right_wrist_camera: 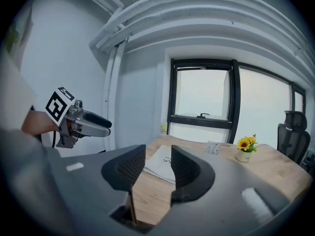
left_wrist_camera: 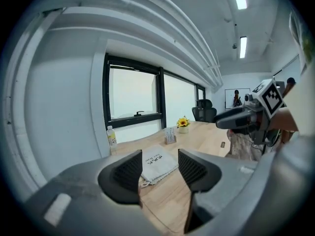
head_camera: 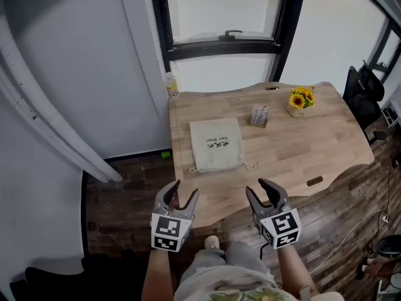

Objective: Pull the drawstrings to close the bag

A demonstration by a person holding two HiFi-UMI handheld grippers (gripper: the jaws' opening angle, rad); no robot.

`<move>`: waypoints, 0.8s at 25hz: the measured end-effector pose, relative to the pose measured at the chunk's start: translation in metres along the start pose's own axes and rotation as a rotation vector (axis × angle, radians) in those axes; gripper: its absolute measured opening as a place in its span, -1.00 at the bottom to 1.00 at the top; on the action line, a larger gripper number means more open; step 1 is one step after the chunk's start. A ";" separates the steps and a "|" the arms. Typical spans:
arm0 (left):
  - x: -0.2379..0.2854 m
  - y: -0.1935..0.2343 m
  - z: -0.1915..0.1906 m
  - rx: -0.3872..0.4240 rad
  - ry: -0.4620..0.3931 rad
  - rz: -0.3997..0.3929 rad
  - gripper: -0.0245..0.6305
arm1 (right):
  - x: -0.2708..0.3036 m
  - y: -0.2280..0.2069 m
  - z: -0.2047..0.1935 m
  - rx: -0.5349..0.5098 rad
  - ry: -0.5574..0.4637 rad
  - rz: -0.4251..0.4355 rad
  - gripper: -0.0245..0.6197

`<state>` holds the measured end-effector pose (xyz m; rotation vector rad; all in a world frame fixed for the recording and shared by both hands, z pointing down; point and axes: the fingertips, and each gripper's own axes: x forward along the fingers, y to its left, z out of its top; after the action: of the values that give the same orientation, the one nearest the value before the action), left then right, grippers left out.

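Wide open and empty: left gripper (head_camera: 185,190) and right gripper (head_camera: 257,188), side by side near the table's (head_camera: 313,149) front edge. At 12 o'clock of the pair, well apart, bag (head_camera: 216,144) flat on the wood, drawstrings (head_camera: 249,165) loose at its near corners. Farther off at 1 o'clock, sunflowers (head_camera: 301,99).

Table (head_camera: 313,146): bag (head_camera: 216,144), flowers (head_camera: 301,100), bottle (head_camera: 171,85), maybe cards (head_camera: 259,116)
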<state>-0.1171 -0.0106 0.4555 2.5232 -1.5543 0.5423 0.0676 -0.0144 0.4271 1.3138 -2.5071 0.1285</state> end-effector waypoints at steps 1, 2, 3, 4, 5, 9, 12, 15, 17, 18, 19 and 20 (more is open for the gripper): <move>0.005 0.001 -0.003 0.006 0.009 -0.006 -0.24 | 0.003 -0.003 -0.002 -0.001 0.010 -0.002 -0.41; 0.009 0.001 -0.005 0.013 0.018 -0.013 -0.24 | 0.005 -0.005 -0.005 -0.001 0.020 -0.002 -0.41; 0.013 0.001 -0.008 0.021 0.027 -0.021 -0.24 | 0.007 -0.007 -0.008 0.002 0.031 -0.003 -0.41; 0.017 0.000 -0.011 0.031 0.037 -0.030 -0.24 | 0.010 -0.010 -0.012 0.005 0.042 -0.002 -0.41; 0.021 0.000 -0.014 0.042 0.048 -0.038 -0.24 | 0.013 -0.012 -0.015 0.009 0.053 0.002 -0.41; 0.041 0.007 -0.025 0.067 0.094 -0.053 -0.24 | 0.029 -0.018 -0.032 0.007 0.124 0.074 -0.41; 0.057 0.016 -0.034 0.068 0.126 -0.065 -0.24 | 0.048 -0.027 -0.052 -0.002 0.195 0.122 -0.41; 0.075 0.022 -0.045 0.072 0.165 -0.100 -0.24 | 0.070 -0.039 -0.068 -0.007 0.240 0.138 -0.40; 0.087 0.021 -0.055 0.076 0.203 -0.141 -0.24 | 0.084 -0.047 -0.079 -0.002 0.267 0.153 -0.41; 0.092 0.019 -0.061 0.078 0.227 -0.165 -0.24 | 0.091 -0.049 -0.085 -0.001 0.289 0.164 -0.41; 0.098 0.017 -0.067 0.079 0.252 -0.190 -0.24 | 0.097 -0.052 -0.093 -0.003 0.317 0.178 -0.41; 0.103 0.015 -0.074 0.078 0.278 -0.212 -0.24 | 0.103 -0.054 -0.101 -0.010 0.346 0.192 -0.41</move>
<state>-0.1063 -0.0821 0.5604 2.4949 -1.1752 0.8924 0.0797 -0.1045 0.5512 0.9495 -2.3237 0.3531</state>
